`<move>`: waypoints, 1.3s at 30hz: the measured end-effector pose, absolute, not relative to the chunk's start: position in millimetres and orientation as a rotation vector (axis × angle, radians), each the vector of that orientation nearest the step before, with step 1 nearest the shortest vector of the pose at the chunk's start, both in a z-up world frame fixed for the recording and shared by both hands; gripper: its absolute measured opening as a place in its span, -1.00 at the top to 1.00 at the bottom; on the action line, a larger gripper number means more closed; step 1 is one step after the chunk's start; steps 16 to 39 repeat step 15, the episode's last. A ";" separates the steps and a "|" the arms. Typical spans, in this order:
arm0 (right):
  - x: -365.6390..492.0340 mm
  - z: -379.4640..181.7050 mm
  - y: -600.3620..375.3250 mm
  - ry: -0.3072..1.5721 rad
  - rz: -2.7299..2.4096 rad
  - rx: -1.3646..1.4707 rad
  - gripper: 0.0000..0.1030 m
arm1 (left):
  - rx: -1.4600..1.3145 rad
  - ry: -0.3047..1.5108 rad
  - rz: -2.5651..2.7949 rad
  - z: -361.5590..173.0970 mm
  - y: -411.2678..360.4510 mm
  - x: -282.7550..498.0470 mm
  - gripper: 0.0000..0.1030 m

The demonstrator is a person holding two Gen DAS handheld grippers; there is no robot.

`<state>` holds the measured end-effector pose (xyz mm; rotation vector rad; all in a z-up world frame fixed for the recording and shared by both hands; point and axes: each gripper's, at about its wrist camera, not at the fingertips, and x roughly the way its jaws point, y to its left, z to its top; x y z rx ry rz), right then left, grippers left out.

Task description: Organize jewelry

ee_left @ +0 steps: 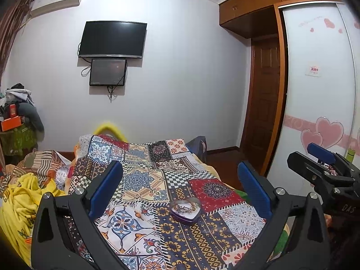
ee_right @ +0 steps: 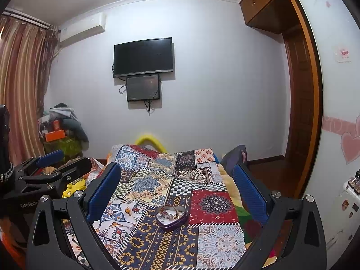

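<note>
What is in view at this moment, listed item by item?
tin: one, purple, heart-shaped, open, on the cloth between the grippers
jewelry: a small tangle, gold and silver tones, inside the tin; pieces too small to count
cloth: one, patchwork of many colours, spread over the bed
blanket: one, yellow, bunched left of the cloth
television: one, black, on the far wall
small screen: one, dark, just below the television
air conditioner: one, white, high on the wall
curtain: striped brown, left
wardrobe door: white with pink hearts, right
left gripper: black, blue pads, open
right gripper: black, blue pads, open
</note>
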<state>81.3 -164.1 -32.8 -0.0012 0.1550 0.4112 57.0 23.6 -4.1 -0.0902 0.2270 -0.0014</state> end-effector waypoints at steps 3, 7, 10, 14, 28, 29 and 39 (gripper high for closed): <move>80.6 -33.3 -163.8 0.155 0.411 0.000 -0.92 | -0.088 0.225 -0.002 -3.8 22.9 56.4 -0.99; 80.3 -33.0 -163.5 0.155 0.411 0.000 -0.92 | -0.085 0.221 -0.001 -2.9 22.7 56.1 -0.99; 80.3 -33.1 -163.6 0.154 0.411 0.001 -0.92 | -0.083 0.215 0.001 -2.6 21.4 56.0 -0.99; 79.9 -33.7 -163.9 0.153 0.411 0.004 -0.92 | -0.073 0.214 0.001 -3.6 19.1 55.7 -0.99; 80.0 -33.7 -164.0 0.154 0.411 0.004 -0.92 | -0.071 0.215 0.001 -3.9 19.0 56.2 -0.99; 80.0 -33.7 -164.0 0.154 0.411 0.004 -0.92 | -0.071 0.215 0.001 -3.9 19.0 56.2 -0.99; 80.0 -33.7 -164.0 0.154 0.411 0.004 -0.92 | -0.071 0.215 0.001 -3.9 19.0 56.2 -0.99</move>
